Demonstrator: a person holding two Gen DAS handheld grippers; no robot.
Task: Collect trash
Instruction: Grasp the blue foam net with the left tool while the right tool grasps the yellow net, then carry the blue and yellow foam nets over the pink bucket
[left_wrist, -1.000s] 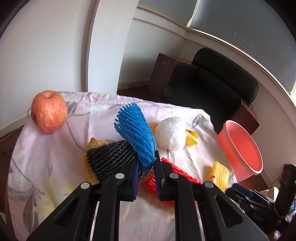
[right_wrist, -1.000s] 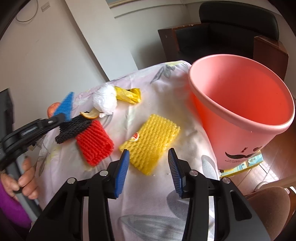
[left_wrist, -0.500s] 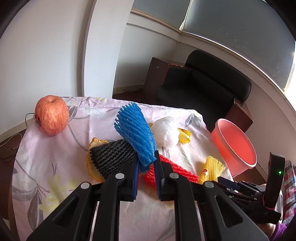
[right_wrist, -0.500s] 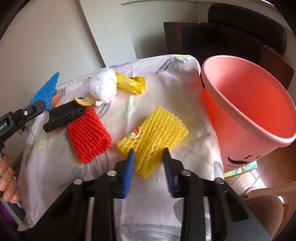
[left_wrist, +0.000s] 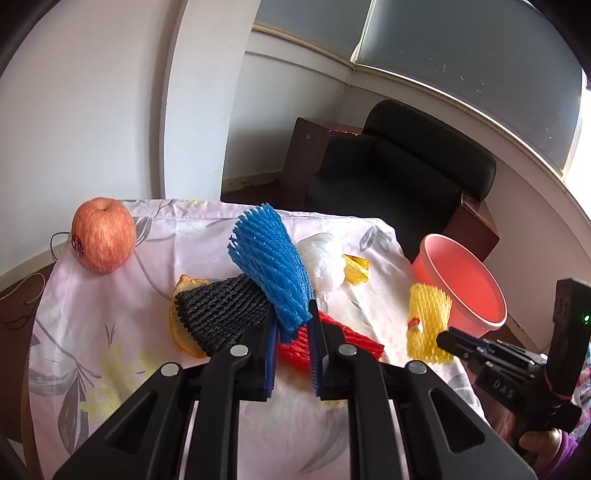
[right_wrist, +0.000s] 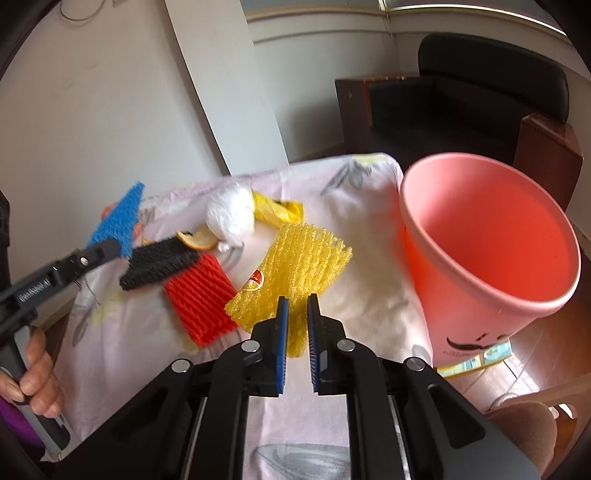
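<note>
My left gripper (left_wrist: 292, 314) is shut on a blue foam net (left_wrist: 271, 264) and holds it above the table; the net also shows in the right wrist view (right_wrist: 120, 221). My right gripper (right_wrist: 295, 306) is shut on a yellow foam net (right_wrist: 295, 266) and lifts it off the cloth; the net also shows in the left wrist view (left_wrist: 426, 325). A pink bin (right_wrist: 491, 258) stands beside the table at the right, and shows in the left wrist view (left_wrist: 460, 284). On the cloth lie a black net (left_wrist: 218, 314), a red net (right_wrist: 199, 299), a white plastic wad (right_wrist: 231, 218), a yellow wrapper (right_wrist: 277, 212) and orange peel (right_wrist: 197, 240).
A red apple (left_wrist: 103, 234) sits at the table's far left corner. The table wears a floral cloth (left_wrist: 122, 354). A black armchair (left_wrist: 402, 173) and a brown wooden cabinet (right_wrist: 546, 147) stand behind the table. A white wall pillar (left_wrist: 203, 99) rises behind.
My right gripper closed on the yellow net and raised it off the cloth toward the bin. My left gripper kept hold of the blue net and rose a little.
</note>
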